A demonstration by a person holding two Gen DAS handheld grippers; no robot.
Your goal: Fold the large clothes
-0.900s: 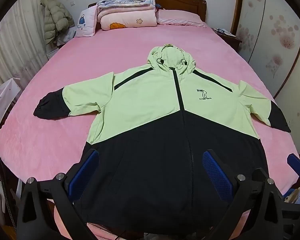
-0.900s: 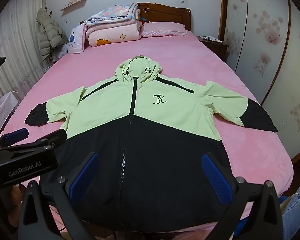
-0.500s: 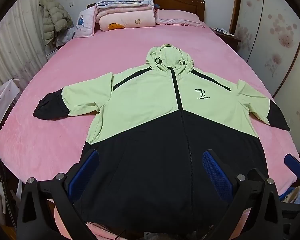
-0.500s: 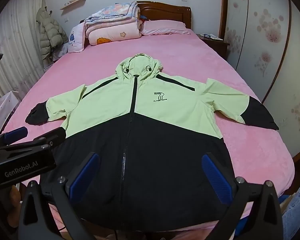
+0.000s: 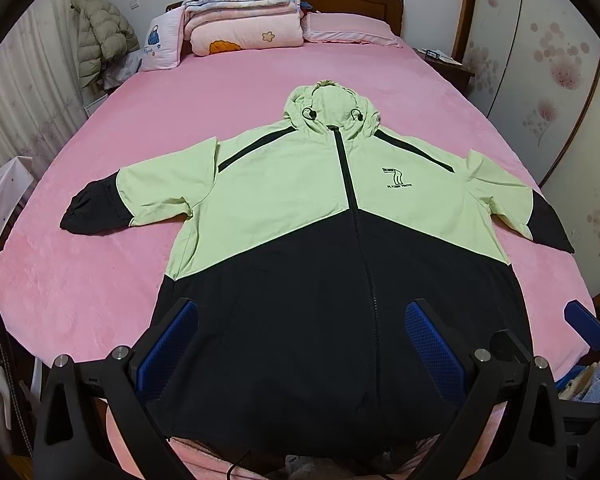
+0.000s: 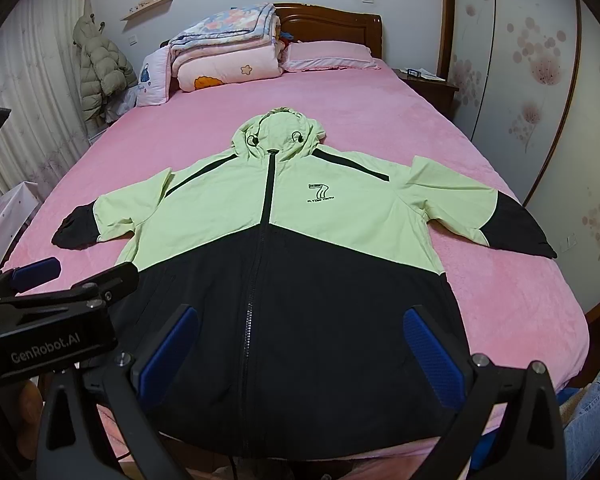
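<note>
A light-green and black hooded jacket (image 5: 332, 240) lies flat, front up and zipped, on the pink bed (image 5: 180, 128), sleeves spread out to both sides. It also shows in the right wrist view (image 6: 284, 248). My left gripper (image 5: 300, 348) is open and empty, above the jacket's black hem. My right gripper (image 6: 296, 348) is open and empty, above the hem as well. The left gripper's body (image 6: 48, 320) shows at the left of the right wrist view.
Folded quilts (image 5: 244, 12) and pillows (image 5: 348, 30) sit at the wooden headboard. A puffy coat (image 5: 100, 36) hangs at the back left by curtains. A nightstand (image 6: 424, 80) stands at the back right, and wardrobe doors (image 6: 540, 80) line the right.
Both grippers have drifted slightly forward and upward over the hem. The jacket has not moved.
</note>
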